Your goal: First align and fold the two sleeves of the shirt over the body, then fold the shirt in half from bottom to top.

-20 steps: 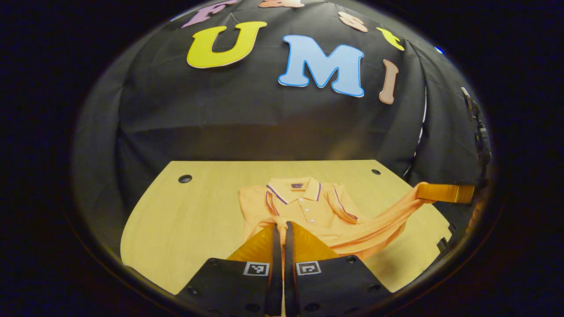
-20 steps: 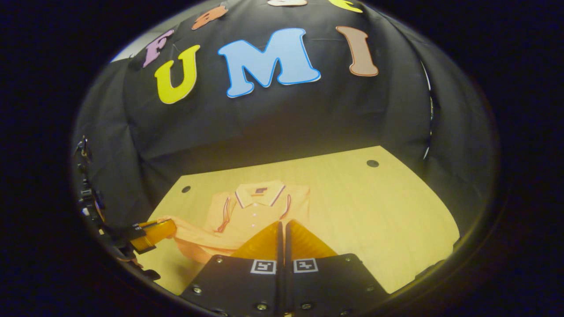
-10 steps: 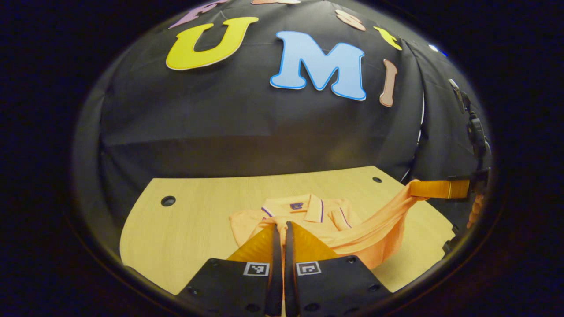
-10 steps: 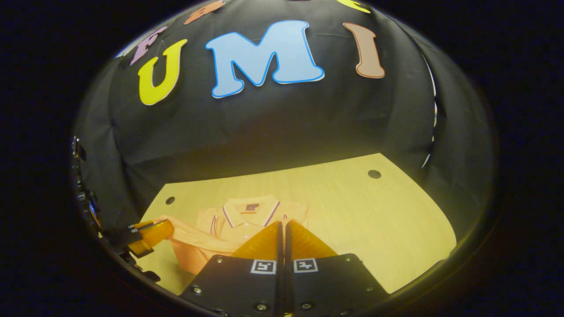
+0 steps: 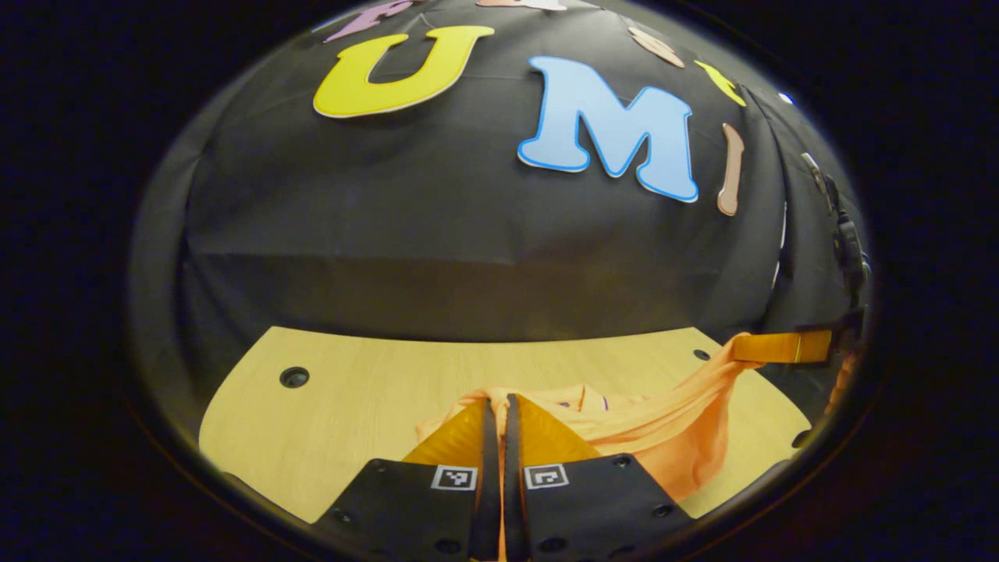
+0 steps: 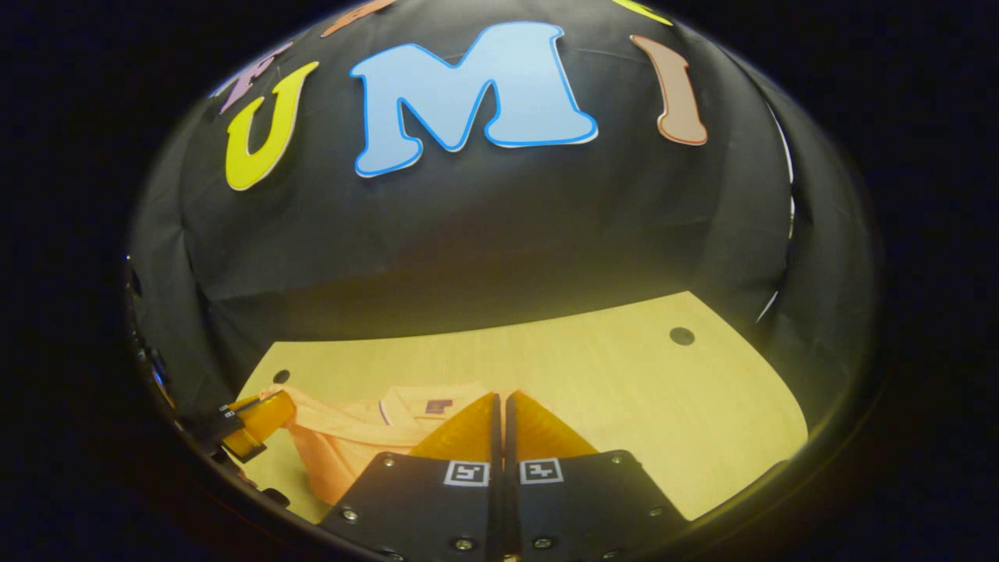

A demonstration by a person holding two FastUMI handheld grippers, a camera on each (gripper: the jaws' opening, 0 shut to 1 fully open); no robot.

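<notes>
An orange short-sleeved polo shirt lay on a pale wooden desk, its lower edge lifted above the body. The left tool was pressed together, pinching the hem. The right tool was likewise pinched on the fabric, its collar just beyond. In the left gripper view, the right tool held cloth stretched taut.

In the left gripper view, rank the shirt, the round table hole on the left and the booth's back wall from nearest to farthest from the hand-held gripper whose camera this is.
1. Shirt: pinched in the left hand-held gripper, hem lifted.
2. Table hole: farther off, left side of the table.
3. Back wall: behind the table's far edge.
</notes>
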